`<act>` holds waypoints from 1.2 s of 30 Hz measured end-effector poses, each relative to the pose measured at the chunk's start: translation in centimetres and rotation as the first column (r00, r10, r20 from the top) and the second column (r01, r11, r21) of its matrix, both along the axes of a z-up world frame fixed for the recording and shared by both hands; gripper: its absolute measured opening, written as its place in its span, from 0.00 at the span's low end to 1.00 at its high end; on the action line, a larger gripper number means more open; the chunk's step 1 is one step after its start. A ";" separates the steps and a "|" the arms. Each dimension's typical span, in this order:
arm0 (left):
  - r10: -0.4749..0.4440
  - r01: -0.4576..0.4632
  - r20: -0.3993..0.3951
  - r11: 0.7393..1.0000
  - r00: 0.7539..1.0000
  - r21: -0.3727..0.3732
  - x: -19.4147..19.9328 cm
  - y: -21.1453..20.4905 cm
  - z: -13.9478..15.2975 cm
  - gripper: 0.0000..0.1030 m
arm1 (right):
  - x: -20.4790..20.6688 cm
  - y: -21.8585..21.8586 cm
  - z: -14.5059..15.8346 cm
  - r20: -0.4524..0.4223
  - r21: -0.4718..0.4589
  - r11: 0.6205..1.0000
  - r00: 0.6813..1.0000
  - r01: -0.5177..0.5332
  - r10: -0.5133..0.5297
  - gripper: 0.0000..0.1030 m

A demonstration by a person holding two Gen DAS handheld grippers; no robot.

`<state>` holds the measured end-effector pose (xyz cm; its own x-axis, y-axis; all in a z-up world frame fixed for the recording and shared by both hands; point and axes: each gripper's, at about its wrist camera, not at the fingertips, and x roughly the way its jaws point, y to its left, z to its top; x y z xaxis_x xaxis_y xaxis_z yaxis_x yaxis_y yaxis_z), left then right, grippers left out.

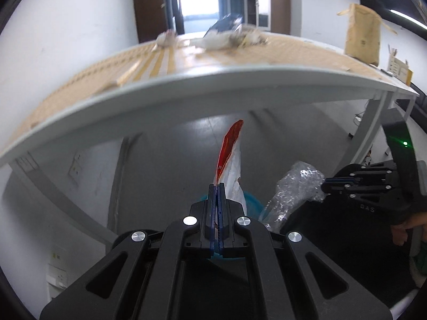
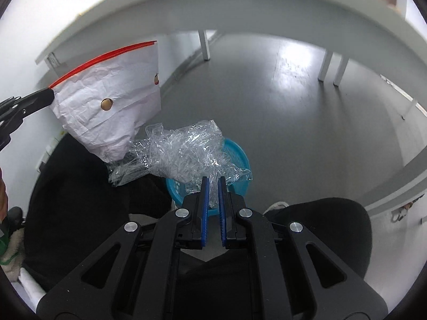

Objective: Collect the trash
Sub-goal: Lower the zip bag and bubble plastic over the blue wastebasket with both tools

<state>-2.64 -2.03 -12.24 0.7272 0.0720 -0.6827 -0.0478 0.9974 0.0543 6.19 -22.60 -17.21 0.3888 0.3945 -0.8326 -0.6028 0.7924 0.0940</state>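
Trash in both claws, held below the table edge (image 1: 186,90) so you can drop it in the blue bin (image 2: 240,160): left gripper (image 1: 217,186) clamped on the white red-striped bag (image 2: 112,101), right gripper (image 2: 212,181) pinching the clear plastic wrap (image 2: 181,157) right over the bin. Only readable writing: "DAS" on the other gripper's body.

The left wrist view is taken from below the edge of the white table (image 1: 186,90), looking forward and slightly upward across its top. The right wrist view is aimed steeply down at the grey floor (image 2: 293,112). The round blue plastic basket (image 2: 240,157) is shared, close beneath both.
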 end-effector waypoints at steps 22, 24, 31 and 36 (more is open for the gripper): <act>0.079 -0.100 -0.271 0.993 0.959 -0.062 9.0 3.8 -10.1 0.00 | 7.4 6.2 -10.3 -0.228 -0.123 0.992 0.972 0.022 -0.050 0.06; 0.080 -0.112 -0.299 0.990 0.951 -0.091 9.7 4.1 -10.8 0.00 | 7.6 6.8 -11.5 -0.246 -0.134 0.991 0.968 0.025 -0.057 0.06; 0.092 -0.167 -0.374 0.971 0.923 -0.173 12.6 5.2 -13.0 0.00 | 9.4 7.5 -14.7 -0.297 -0.171 0.985 0.951 0.033 -0.083 0.06; 0.087 -0.165 -0.389 0.972 0.917 -0.170 14.6 4.9 -14.4 0.00 | 10.4 8.1 -16.7 -0.316 -0.210 0.977 0.944 0.028 -0.095 0.06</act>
